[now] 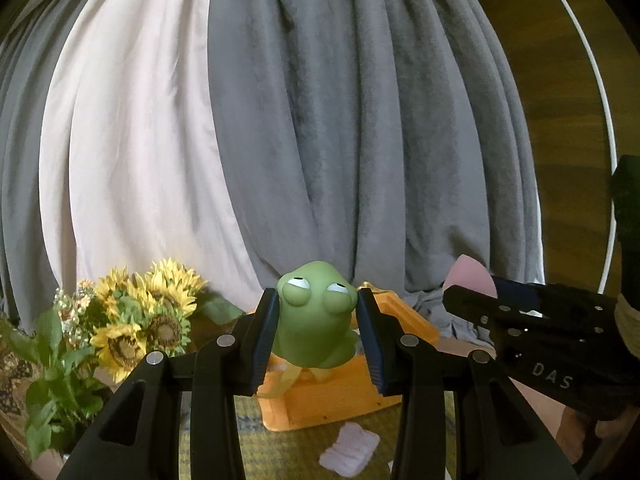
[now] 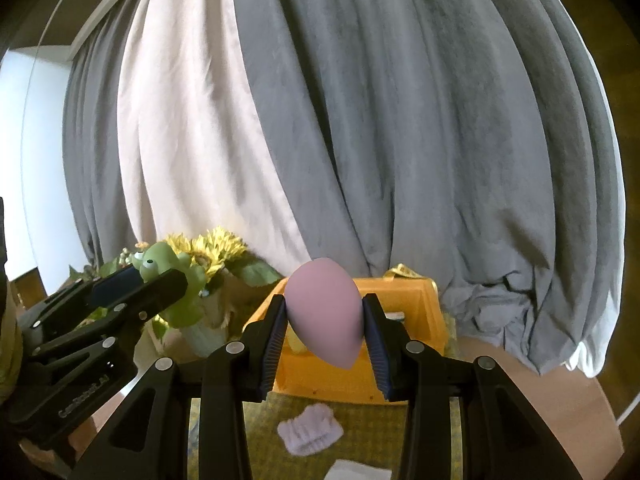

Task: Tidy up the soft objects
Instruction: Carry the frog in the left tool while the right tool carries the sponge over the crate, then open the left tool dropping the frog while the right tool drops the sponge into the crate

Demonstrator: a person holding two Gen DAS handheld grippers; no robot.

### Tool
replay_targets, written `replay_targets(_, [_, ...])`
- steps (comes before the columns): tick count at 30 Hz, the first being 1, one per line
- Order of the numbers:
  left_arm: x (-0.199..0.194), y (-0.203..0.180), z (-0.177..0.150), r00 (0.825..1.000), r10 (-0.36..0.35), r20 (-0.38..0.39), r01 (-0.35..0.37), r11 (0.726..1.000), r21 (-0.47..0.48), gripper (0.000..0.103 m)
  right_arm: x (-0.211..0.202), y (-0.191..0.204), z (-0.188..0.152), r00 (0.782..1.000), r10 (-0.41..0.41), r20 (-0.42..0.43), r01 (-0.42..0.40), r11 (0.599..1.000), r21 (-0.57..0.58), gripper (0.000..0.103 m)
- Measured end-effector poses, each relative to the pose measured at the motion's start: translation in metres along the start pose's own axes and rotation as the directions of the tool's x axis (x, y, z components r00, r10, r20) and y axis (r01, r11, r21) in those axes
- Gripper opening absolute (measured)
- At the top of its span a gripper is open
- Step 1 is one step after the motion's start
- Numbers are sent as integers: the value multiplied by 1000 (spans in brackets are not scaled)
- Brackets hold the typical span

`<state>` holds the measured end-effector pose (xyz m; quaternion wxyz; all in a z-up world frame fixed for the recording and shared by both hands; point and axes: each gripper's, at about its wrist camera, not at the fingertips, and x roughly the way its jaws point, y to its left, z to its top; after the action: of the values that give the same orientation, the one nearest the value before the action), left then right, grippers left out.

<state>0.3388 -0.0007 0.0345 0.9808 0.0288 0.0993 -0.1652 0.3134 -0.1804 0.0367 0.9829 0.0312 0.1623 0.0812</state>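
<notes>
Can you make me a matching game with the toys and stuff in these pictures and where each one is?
Things:
1. green squishy frog toy
2. pink egg-shaped sponge
3. pale lilac ribbed pad
4. yellow sunflower bouquet

Places:
A. lying on the mat
B. in the right gripper
C. standing left of the orange plastic bin
D. in the left gripper

Pairs: 1-D, 2-B, 3-A, 4-C

Grey curtains (image 1: pixel 360 140) and a pale one (image 1: pixel 132 152) hung behind. A bunch of sunflowers (image 1: pixel 152 312) stood at the left, on a table with a yellow-green checked cloth (image 2: pixel 360 432).
</notes>
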Motion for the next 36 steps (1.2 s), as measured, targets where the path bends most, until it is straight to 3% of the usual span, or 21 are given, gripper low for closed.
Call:
replay_targets(11, [58,18,6,999,-7,-34,7,1000,-4,39,47,-8,18,1000,-19,-4,19,1000,7,39])
replay_targets(23, [131,24,-1,992,-14,-123,13,1000,-8,39,124,-35,15,992,-31,-120,39,998,58,39])
replay_targets(29, [171,24,-9,980,-37,-196,35,999,-11,39,158,-50,9,981,-52,-186,69,994,87,39])
replay_targets(36, [213,22,-23,952,-75,-296,77,997,-7,39,196,-64,-6,950,-64,-305,100,989,105,40])
